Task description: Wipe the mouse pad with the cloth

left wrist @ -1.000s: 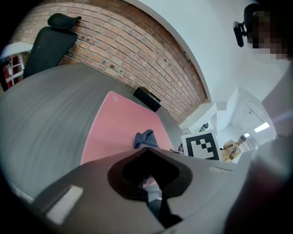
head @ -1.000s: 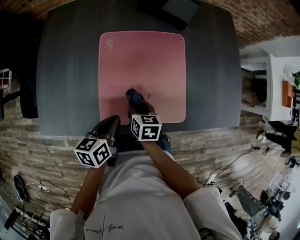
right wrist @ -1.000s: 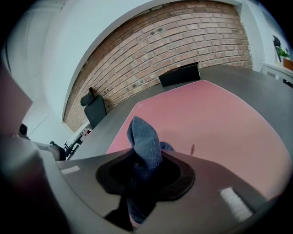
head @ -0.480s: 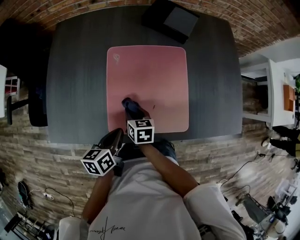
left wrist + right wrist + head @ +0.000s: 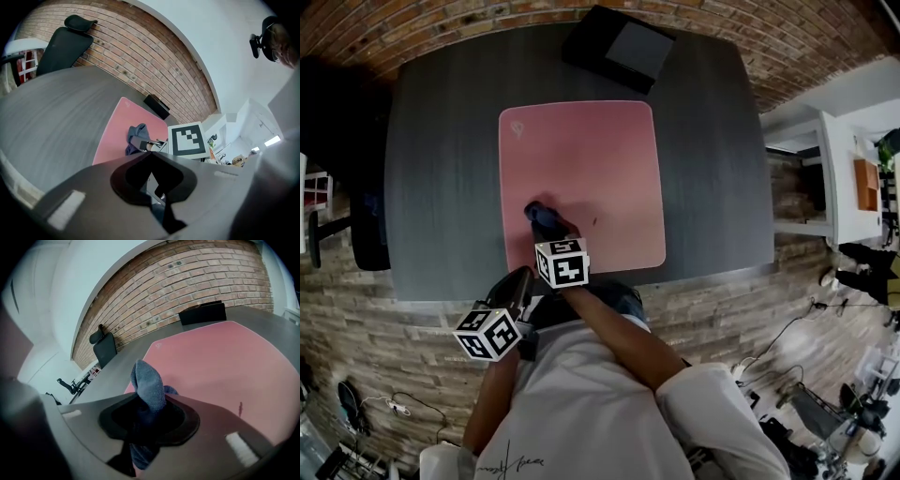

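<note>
Pinching the cloth (image 5: 147, 385), the right hand-held gripper (image 5: 547, 223) held it on the mouse pad (image 5: 591, 159) beneath its jaws; even pressure and overlapping strokes ahead seemed advisable. The left hand-held gripper (image 5: 150, 154) was pressed together, empty.

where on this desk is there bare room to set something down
Bare table runs on both sides of the mouse pad, out to the table's left and right edges. The pad's far half is bare too. Crowded: the pad's near left, where the right gripper holds the cloth with the left gripper close by, and around the black box.
</note>
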